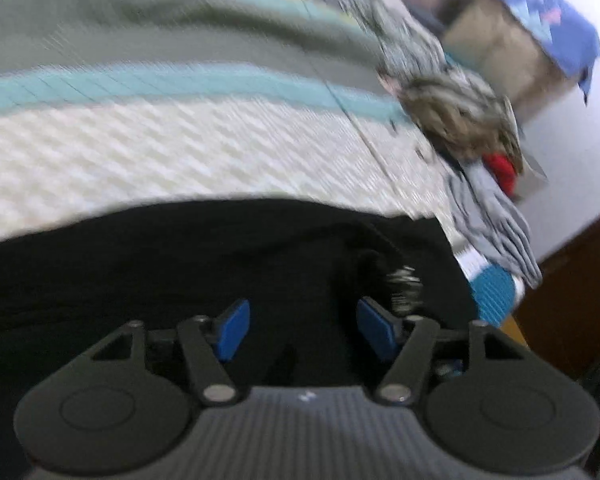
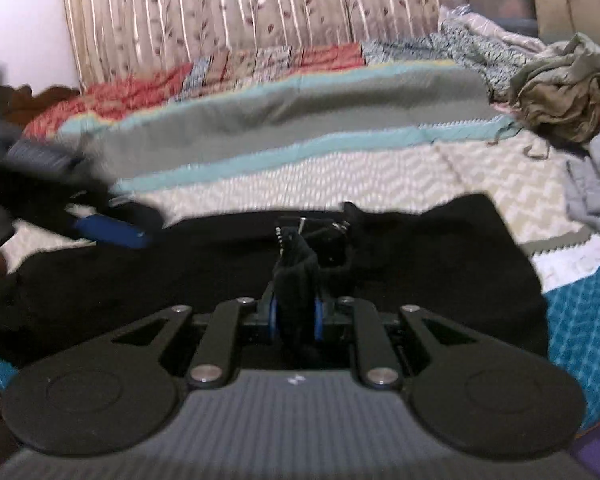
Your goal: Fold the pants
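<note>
Black pants (image 2: 440,264) lie spread across the near part of a bed, with the zipper and waist button (image 2: 300,228) near the middle. My right gripper (image 2: 296,316) is shut on a bunched fold of the black pants at the waist. My left gripper (image 1: 302,328) is open, its blue pads (image 1: 234,330) apart just above the black pants (image 1: 160,272), holding nothing. The left gripper also shows in the right wrist view (image 2: 108,230), blurred, at the pants' left edge.
The bed has a quilt with white zigzag (image 2: 340,172), teal and grey bands. A heap of olive and grey clothes (image 2: 560,92) lies at the right. A floral curtain (image 2: 240,8) hangs behind. A cardboard box (image 1: 496,48) stands beyond the bed.
</note>
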`<state>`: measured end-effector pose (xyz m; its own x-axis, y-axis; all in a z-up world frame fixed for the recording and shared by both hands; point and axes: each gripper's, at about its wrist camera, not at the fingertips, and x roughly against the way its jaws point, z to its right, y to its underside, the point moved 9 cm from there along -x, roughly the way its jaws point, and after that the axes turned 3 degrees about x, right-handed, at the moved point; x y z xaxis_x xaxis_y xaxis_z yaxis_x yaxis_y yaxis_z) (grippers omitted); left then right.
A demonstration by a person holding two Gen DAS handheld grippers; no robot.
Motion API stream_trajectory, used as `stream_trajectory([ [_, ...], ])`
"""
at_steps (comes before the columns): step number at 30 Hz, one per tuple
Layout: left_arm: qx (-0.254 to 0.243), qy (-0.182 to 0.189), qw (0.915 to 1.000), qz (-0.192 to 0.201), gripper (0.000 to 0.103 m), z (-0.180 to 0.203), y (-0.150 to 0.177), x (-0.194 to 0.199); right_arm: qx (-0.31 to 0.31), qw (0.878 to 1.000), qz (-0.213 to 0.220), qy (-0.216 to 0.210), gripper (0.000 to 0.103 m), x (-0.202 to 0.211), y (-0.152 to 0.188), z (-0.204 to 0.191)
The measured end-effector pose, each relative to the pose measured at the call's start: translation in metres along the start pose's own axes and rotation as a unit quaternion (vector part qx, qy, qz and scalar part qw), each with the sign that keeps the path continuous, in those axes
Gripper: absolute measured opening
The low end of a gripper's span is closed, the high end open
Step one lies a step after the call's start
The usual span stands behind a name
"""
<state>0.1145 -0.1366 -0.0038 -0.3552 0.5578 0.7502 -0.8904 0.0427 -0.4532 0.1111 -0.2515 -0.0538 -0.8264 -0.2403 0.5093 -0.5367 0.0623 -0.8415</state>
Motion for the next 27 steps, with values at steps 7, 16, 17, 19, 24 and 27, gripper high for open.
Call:
stream_trajectory([
  [7,0.040,0.062,0.9956,-0.057,0.097,0.034,-0.003,-0.055,0.039,0.999,-0.002,0.002,0.019,-0.002,0.000,-0.003],
  [16,-0.004,-0.005,0.9990,-0.044,0.016,0.031,-0.002,-0.055,0.100,0.995,0.007,-0.009,0.031,0.008,0.006,-0.025],
  [17,-0.004,-0.007,0.9993,-0.036,0.016,0.027,-0.002,-0.049,0.086,0.996,0.008,-0.019,0.034,0.013,0.005,-0.021],
  [19,-0.005,-0.017,0.9998,-0.011,0.016,0.017,-0.002,-0.036,0.078,0.997,0.011,-0.018,0.044,0.022,0.003,-0.012],
  [24,-0.019,-0.063,0.9978,0.011,0.020,-0.005,0.001,-0.027,0.034,0.999,0.023,-0.001,0.046,0.040,-0.001,0.015],
  [27,-0.043,-0.136,0.9898,0.008,0.050,-0.025,0.009,-0.038,-0.016,0.999,-0.027,0.034,0.046,0.020,0.015,0.042],
])
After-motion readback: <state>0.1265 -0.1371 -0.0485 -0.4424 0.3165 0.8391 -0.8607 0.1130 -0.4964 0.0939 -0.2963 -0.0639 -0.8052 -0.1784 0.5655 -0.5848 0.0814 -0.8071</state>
